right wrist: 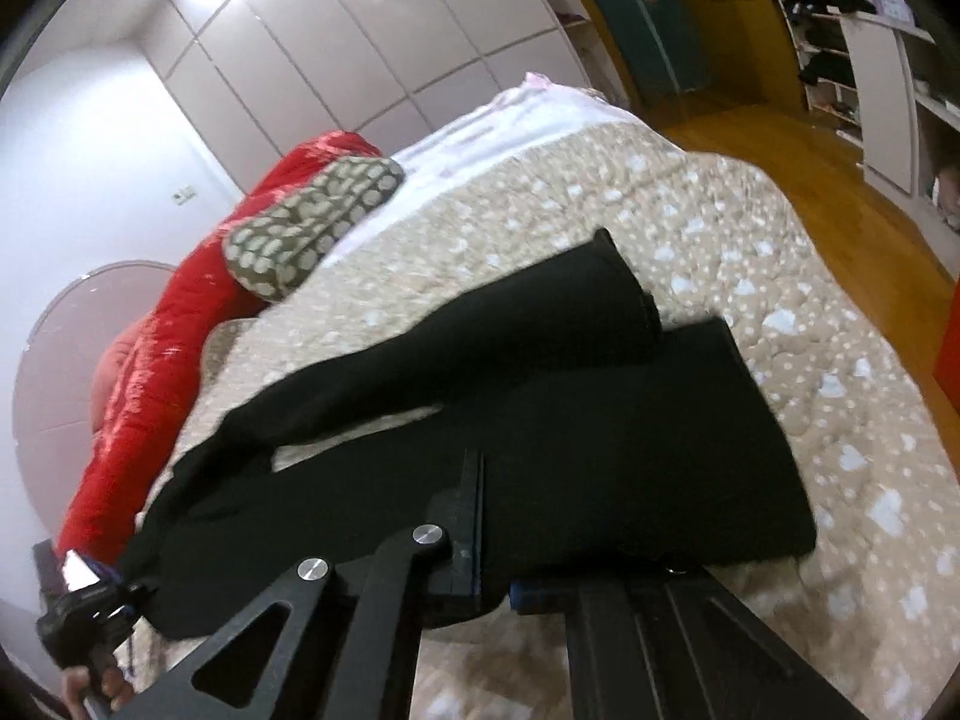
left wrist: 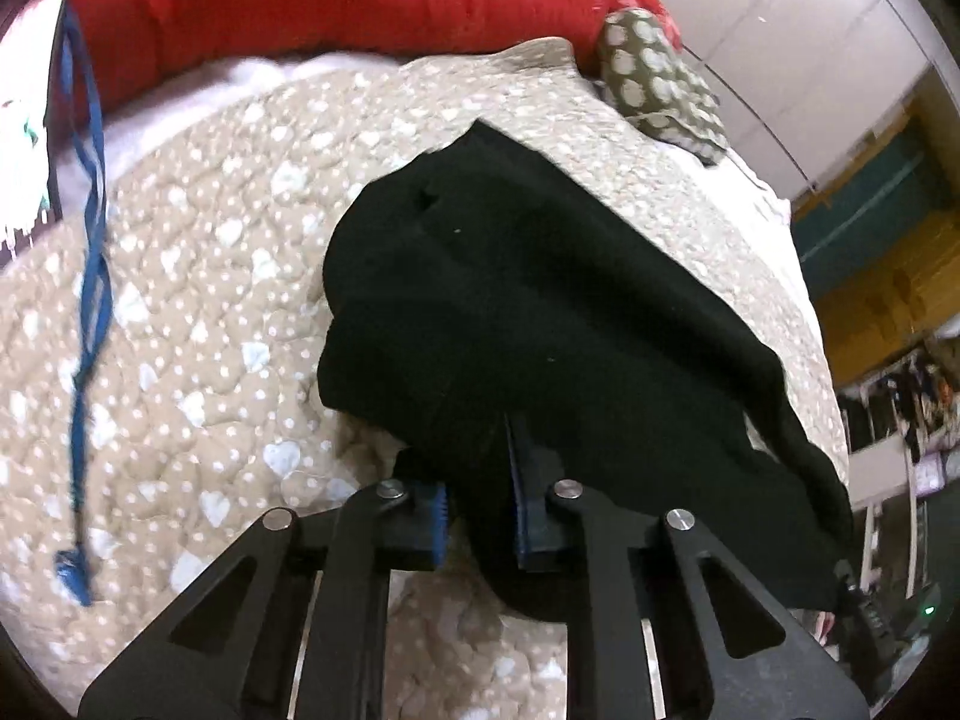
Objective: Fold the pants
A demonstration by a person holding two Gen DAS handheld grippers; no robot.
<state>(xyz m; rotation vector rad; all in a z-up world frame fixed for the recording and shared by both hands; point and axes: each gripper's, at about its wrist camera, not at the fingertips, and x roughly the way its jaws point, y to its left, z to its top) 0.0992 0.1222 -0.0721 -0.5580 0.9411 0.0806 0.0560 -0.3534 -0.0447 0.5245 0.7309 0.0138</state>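
Black pants (left wrist: 540, 300) lie on a beige quilt (left wrist: 210, 300) dotted with white hearts. In the left wrist view my left gripper (left wrist: 480, 498) is shut on a bunched edge of the dark cloth, which is squeezed between the blue pads (left wrist: 441, 516). In the right wrist view the pants (right wrist: 600, 420) show two legs reaching away across the quilt (right wrist: 780, 276). My right gripper (right wrist: 498, 540) is shut on their near edge, with one finger hidden under the fabric. The left gripper (right wrist: 84, 606), held by a hand, shows at the far left end of the same edge.
A red duvet (left wrist: 300, 0) and a polka-dot pillow (left wrist: 654, 78) lie at the head of the bed. A blue cord (left wrist: 93, 240) trails over the quilt on the left. White cupboards (right wrist: 360, 60), wooden floor (right wrist: 780, 150) and shelves (right wrist: 840, 60) surround the bed.
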